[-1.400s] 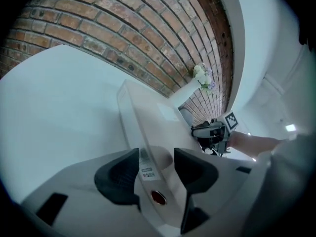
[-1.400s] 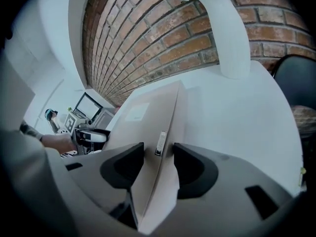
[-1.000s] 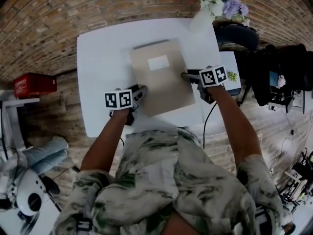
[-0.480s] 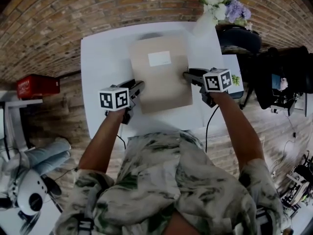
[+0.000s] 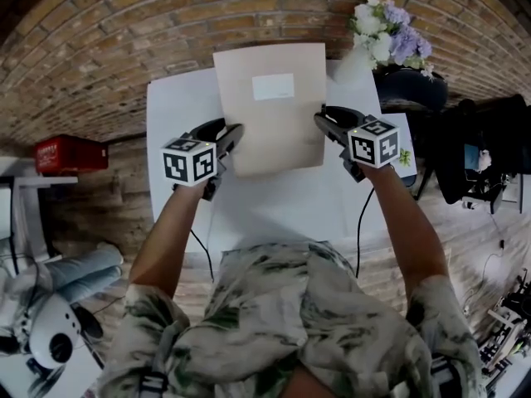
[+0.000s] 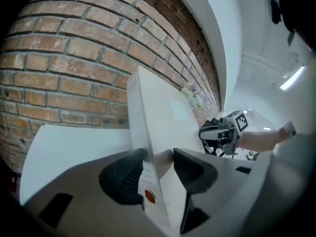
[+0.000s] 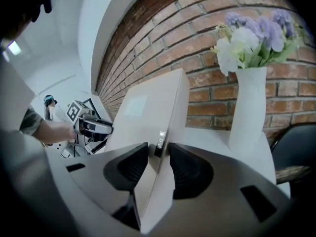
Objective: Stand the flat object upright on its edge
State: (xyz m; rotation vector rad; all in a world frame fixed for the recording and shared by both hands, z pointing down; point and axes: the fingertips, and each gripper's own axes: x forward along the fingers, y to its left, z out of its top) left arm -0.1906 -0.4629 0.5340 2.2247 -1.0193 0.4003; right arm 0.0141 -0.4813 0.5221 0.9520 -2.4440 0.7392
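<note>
A flat beige box point(image 5: 270, 110) with a white label is tilted steeply up over the white table point(image 5: 274, 201), its top edge toward the brick wall. My left gripper point(image 5: 231, 131) holds its left edge and my right gripper point(image 5: 322, 116) its right edge. In the left gripper view the box point(image 6: 163, 127) runs between the pads of the left gripper point(image 6: 158, 164), which press on it. In the right gripper view the box's edge point(image 7: 148, 112) sits between the jaws of the right gripper point(image 7: 159, 159), which are closing on it.
A white vase of pale and purple flowers point(image 5: 386, 36) stands at the table's far right corner, close to the box's right side point(image 7: 249, 107). A dark chair point(image 5: 411, 85) is beyond it. A red case point(image 5: 70, 152) lies on the floor at left.
The box lay flat on the table; both grippers have lifted and swung it up toward the wall, so it now stands steeply. Both grippers rose and moved forward with it.
</note>
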